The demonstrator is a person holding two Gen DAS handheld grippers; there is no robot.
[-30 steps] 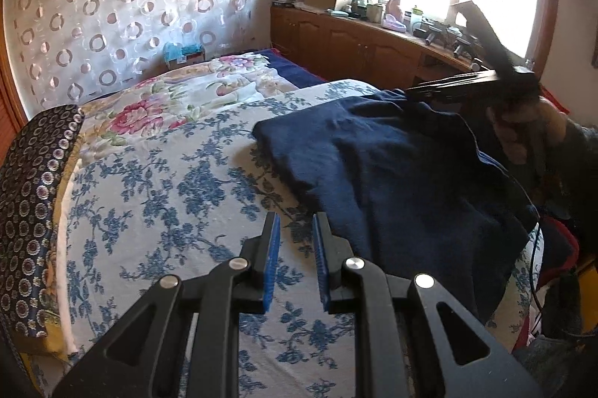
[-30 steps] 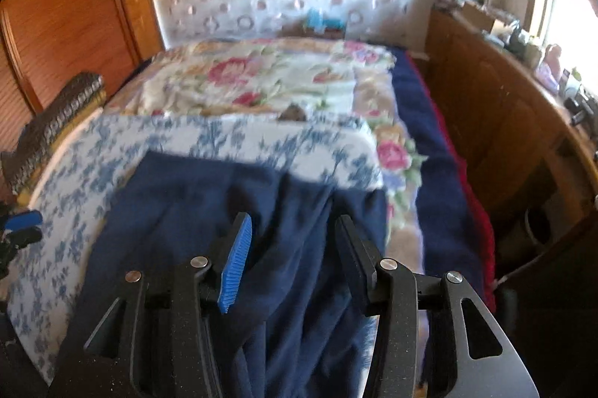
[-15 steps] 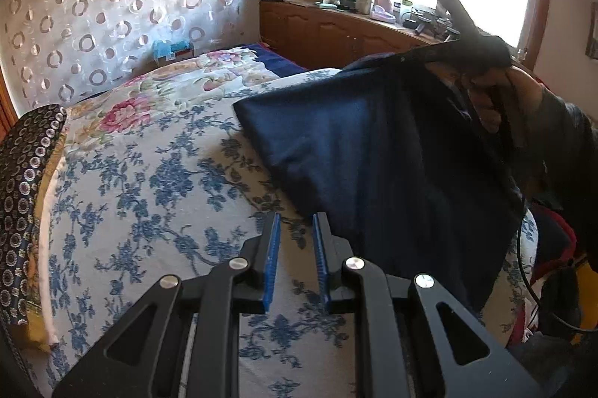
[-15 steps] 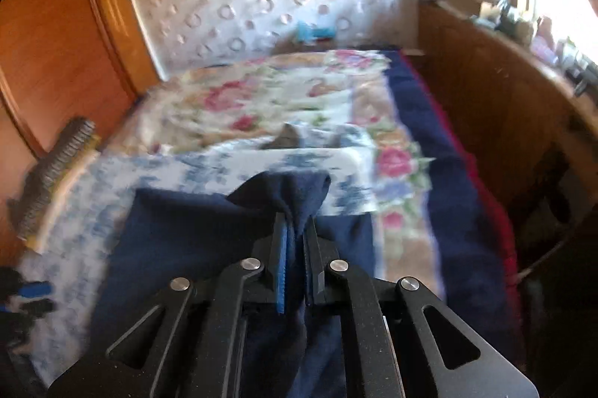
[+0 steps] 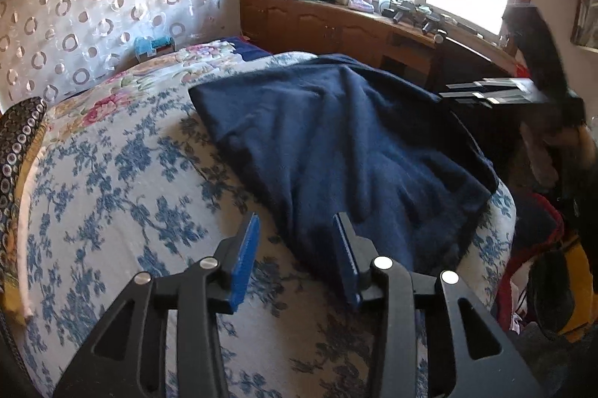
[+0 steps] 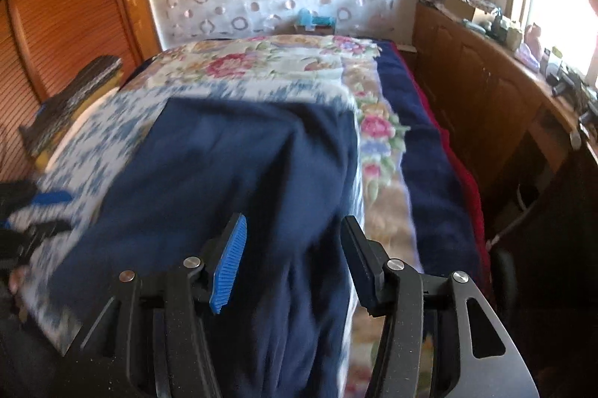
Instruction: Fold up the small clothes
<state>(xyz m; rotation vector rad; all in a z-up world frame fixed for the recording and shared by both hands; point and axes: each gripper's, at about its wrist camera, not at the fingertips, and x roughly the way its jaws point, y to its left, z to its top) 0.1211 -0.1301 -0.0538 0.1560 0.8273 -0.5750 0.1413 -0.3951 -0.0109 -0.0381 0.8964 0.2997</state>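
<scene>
Nearby, both the left gripper (image 5: 295, 229) and right gripper (image 6: 295, 229) spread wide over the navy garment (image 5: 347, 143), wooden cabinets (image 6: 482, 80) alongside.

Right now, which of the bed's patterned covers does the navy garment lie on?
The navy garment lies on the blue-and-white floral sheet, not the pink-rose floral cover toward the headboard.

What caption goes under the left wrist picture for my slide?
Open left gripper hovering at the near edge of a navy garment spread on the floral bedsheet.
</scene>
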